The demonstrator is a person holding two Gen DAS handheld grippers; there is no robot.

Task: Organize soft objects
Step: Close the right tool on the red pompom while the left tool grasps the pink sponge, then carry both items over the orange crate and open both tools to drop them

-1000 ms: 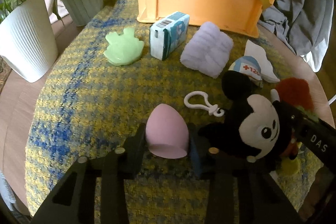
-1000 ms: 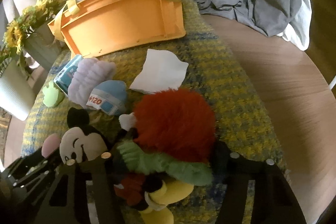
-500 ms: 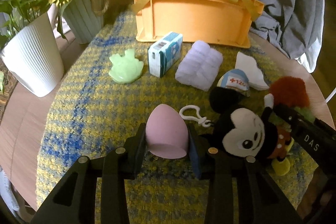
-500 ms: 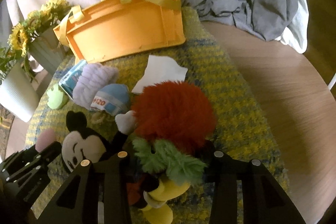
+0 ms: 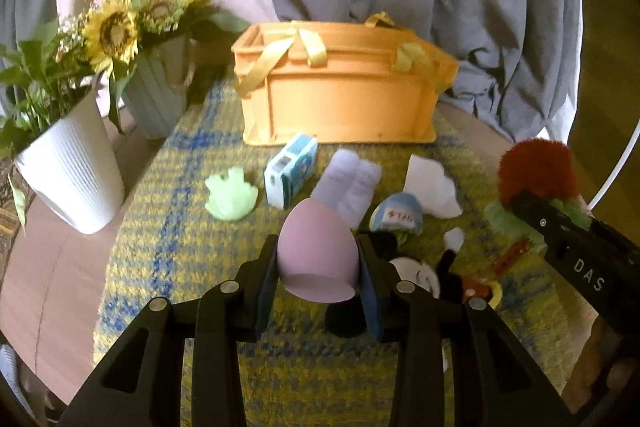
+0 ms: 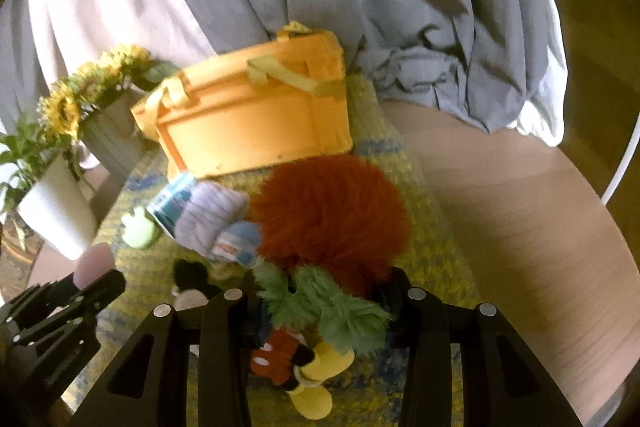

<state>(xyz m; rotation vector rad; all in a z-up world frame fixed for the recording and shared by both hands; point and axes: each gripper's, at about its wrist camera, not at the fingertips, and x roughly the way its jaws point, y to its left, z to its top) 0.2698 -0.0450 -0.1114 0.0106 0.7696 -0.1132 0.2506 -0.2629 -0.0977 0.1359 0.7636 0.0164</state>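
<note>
My left gripper (image 5: 318, 267) is shut on a pink egg-shaped sponge (image 5: 316, 253) and holds it above the yellow-blue cloth. My right gripper (image 6: 324, 311) is shut on a red-and-green furry plush (image 6: 328, 219), lifted off the cloth; it also shows in the left wrist view (image 5: 536, 175). A Mickey Mouse plush (image 6: 296, 359) lies below it on the cloth. An orange basket (image 5: 340, 95) with yellow handles stands at the back. In front of it lie a lavender rolled towel (image 5: 346, 187), a green soft shape (image 5: 230, 193), a blue-white round item (image 5: 398, 217) and a white tissue (image 5: 430, 187).
A blue-white carton (image 5: 290, 175) stands by the towel. A white ribbed pot (image 5: 70, 163) with a plant and a grey-green vase of sunflowers (image 5: 154, 99) stand at the left. Grey fabric (image 5: 480, 27) hangs behind the basket. Bare wooden tabletop (image 6: 520, 207) lies to the right.
Both grippers have risen and pulled back with their loads. The sponge and the furry plush are now higher above the cloth; the Mickey plush stays lying on the cloth.
</note>
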